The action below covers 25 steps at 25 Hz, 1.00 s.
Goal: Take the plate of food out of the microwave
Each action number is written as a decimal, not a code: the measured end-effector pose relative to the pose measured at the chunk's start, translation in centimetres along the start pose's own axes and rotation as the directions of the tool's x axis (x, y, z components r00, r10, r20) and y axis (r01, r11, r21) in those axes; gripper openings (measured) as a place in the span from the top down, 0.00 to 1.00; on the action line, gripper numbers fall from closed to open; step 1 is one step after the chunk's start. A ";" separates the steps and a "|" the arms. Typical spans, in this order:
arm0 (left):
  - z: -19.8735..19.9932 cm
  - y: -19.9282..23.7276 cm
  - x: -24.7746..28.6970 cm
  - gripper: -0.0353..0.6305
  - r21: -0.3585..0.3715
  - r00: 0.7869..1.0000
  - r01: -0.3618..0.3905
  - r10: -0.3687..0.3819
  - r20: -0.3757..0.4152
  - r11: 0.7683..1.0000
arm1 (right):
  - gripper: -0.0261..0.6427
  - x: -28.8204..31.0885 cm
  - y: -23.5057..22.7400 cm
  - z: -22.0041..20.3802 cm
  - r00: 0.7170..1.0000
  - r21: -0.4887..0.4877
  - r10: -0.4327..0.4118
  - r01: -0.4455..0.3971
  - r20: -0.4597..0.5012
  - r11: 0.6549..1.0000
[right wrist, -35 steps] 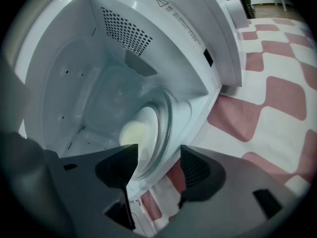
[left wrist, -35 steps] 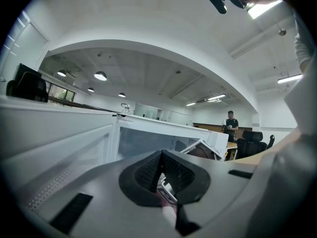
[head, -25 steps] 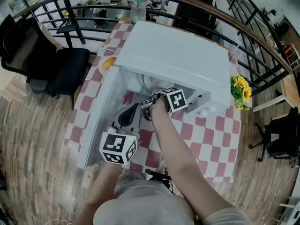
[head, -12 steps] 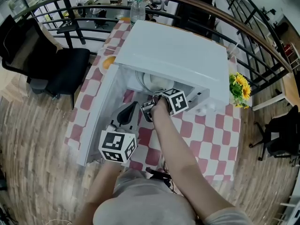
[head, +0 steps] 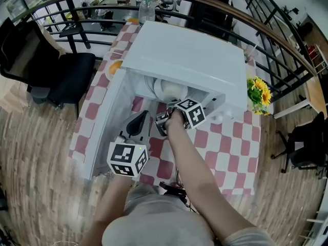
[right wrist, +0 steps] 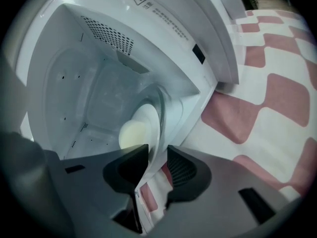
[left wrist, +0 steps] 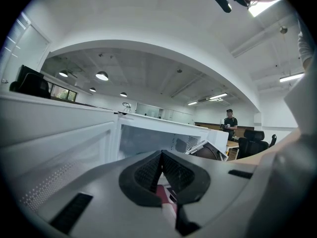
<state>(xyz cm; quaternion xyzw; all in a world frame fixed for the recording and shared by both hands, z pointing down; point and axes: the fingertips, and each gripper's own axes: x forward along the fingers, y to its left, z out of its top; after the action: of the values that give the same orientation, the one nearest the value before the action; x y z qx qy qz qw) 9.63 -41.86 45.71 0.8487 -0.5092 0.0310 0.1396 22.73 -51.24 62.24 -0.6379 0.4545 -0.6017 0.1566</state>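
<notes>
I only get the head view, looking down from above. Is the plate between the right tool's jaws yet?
Observer: Yes. In the right gripper view, the rim of the plate stands between the jaws of the right tool, which are closing on it.
Operator: What food is on it?
Observer: A pale yellow mound. I cannot tell what it is.
Operator: What is the left tool doing?
Observer: In the left gripper view, the left tool has its jaws together with nothing between them.
</notes>
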 end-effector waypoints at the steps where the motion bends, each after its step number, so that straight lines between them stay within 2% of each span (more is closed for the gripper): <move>1: -0.1 -0.1 0.0 0.94 -0.001 1.000 0.000 0.000 -0.001 1.000 | 0.76 -0.1 0.1 0.0 1.000 -0.007 0.008 -0.008 -0.006 1.000; 3: -0.2 -0.3 0.1 0.94 -0.003 1.000 0.002 -0.002 -0.003 1.000 | 0.78 -0.2 0.3 0.2 1.000 -0.023 0.024 -0.024 -0.011 0.999; 4: -0.2 -0.4 0.1 0.94 -0.002 1.000 0.003 -0.003 -0.003 1.000 | 0.85 -0.3 0.5 0.4 1.000 -0.032 0.029 -0.030 -0.011 0.999; 7: -0.3 -0.5 0.2 0.94 -0.003 1.000 0.003 -0.003 -0.002 1.000 | 0.86 -0.3 0.6 0.6 0.999 -0.018 0.048 -0.049 -0.020 0.999; 12: -0.6 -0.4 0.3 0.94 -0.012 1.000 -0.001 0.001 -0.005 1.000 | 0.88 -0.5 0.6 0.5 0.991 0.028 0.136 -0.135 -0.016 0.990; 21: -0.6 -0.6 0.4 0.94 -0.015 1.000 0.004 -0.004 -0.006 1.000 | 0.91 -0.9 1.6 1.1 0.952 0.104 0.305 -0.307 0.030 0.946; 25: -0.5 -0.6 0.3 0.94 -0.013 1.000 0.001 -0.001 -0.005 1.000 | 0.92 -1.2 1.7 1.1 0.938 0.133 0.343 -0.346 0.041 0.929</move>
<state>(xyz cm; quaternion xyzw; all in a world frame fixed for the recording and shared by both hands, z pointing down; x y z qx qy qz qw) 10.31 -41.70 46.14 0.8479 -0.5087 0.0298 0.1464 23.18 -51.64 59.95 -0.5411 0.5152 -0.5894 0.3072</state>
